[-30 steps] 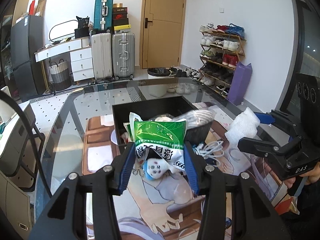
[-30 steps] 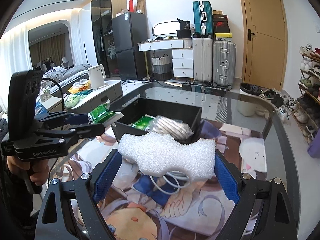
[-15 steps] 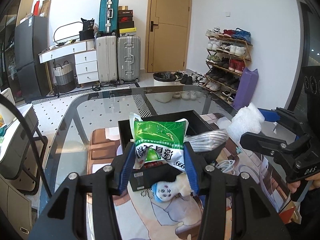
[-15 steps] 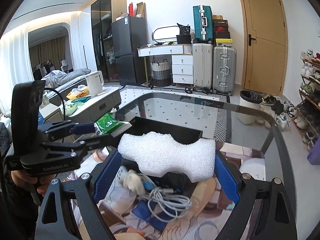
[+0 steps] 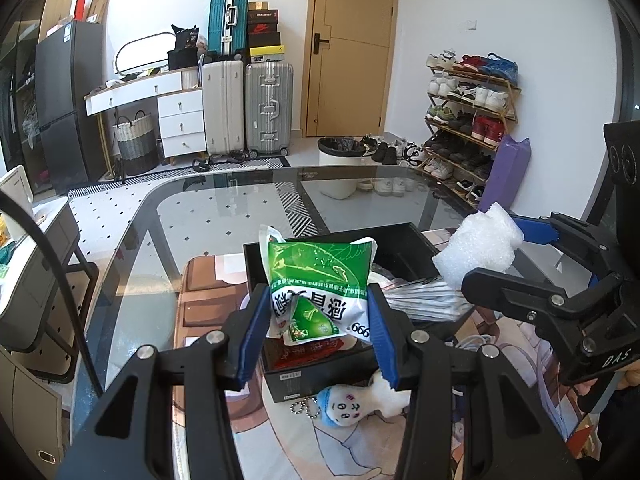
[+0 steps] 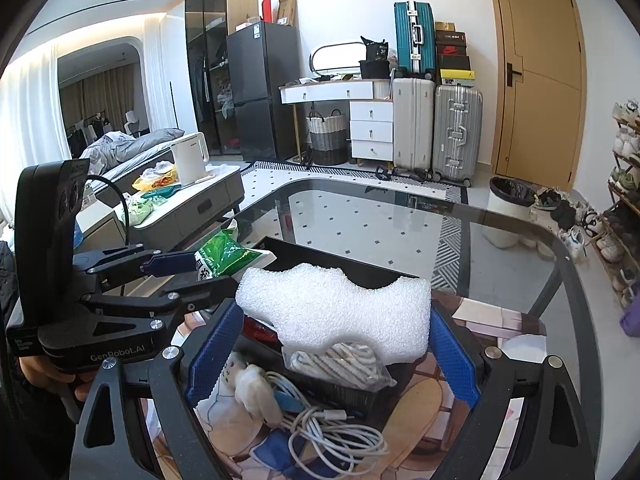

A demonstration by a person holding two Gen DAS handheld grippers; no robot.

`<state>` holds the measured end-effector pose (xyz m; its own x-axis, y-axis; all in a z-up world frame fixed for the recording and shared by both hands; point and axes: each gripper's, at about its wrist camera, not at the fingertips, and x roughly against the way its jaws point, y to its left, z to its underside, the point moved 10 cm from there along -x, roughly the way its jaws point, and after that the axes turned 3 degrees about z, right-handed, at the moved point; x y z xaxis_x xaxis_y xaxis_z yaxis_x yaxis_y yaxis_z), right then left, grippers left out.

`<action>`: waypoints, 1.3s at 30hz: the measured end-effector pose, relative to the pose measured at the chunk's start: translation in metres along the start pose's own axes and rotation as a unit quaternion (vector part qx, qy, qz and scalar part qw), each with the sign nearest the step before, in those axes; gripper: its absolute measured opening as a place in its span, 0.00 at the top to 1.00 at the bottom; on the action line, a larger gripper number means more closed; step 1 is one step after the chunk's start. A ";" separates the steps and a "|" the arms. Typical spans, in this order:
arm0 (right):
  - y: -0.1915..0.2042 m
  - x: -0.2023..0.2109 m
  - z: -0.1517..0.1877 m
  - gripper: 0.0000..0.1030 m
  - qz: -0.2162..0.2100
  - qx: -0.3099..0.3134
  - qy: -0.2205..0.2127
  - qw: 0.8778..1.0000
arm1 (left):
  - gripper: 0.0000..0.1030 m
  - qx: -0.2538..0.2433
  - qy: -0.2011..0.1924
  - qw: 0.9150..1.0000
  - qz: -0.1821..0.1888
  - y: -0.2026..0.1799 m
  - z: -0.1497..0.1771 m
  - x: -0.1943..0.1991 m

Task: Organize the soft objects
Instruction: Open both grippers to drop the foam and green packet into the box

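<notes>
My left gripper (image 5: 319,322) is shut on a green and white soft packet (image 5: 320,280) and holds it above the near part of the black box (image 5: 404,240). It also shows in the right wrist view (image 6: 224,256). My right gripper (image 6: 334,340) is shut on a white foam block (image 6: 336,308), held over the box's right side; the block also shows in the left wrist view (image 5: 478,250). A striped bagged cloth (image 6: 340,364) lies in the box (image 6: 352,264). A small plush doll (image 5: 352,400) lies on the printed mat in front of the box.
A white cable coil (image 6: 332,436) lies on the mat (image 5: 208,304) beside the doll. The mat covers part of a glass table (image 5: 224,204). A red packet (image 5: 308,350) lies in the box under the green packet. Suitcases, a door and a shoe rack stand beyond.
Both grippers have risen and moved forward over the black box, each still holding its object. The doll and cable now sit lower in the views.
</notes>
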<state>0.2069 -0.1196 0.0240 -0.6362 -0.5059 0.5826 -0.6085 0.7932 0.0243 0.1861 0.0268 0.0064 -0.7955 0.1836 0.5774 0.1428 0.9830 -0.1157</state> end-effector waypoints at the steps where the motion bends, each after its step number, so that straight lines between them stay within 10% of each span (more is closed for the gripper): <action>1: 0.000 -0.003 -0.001 0.11 -0.001 0.000 0.001 1.000 | 0.55 0.001 0.001 1.000 0.001 0.000 -0.001 -0.001; 27: -0.002 -0.037 0.011 0.03 0.001 0.011 0.027 1.000 | 0.54 -0.001 0.021 1.000 -0.002 0.007 0.007 -0.018; 39: -0.022 -0.018 0.032 0.01 0.018 -0.015 0.028 0.999 | 0.24 -0.005 0.019 1.000 -0.003 0.003 0.010 -0.010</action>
<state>0.2168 -0.1390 -0.0136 -0.6297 -0.4570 0.6282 -0.5699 0.8213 0.0262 0.1889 0.0276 -0.0078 -0.7738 0.1778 0.6079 0.1448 0.9840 -0.1034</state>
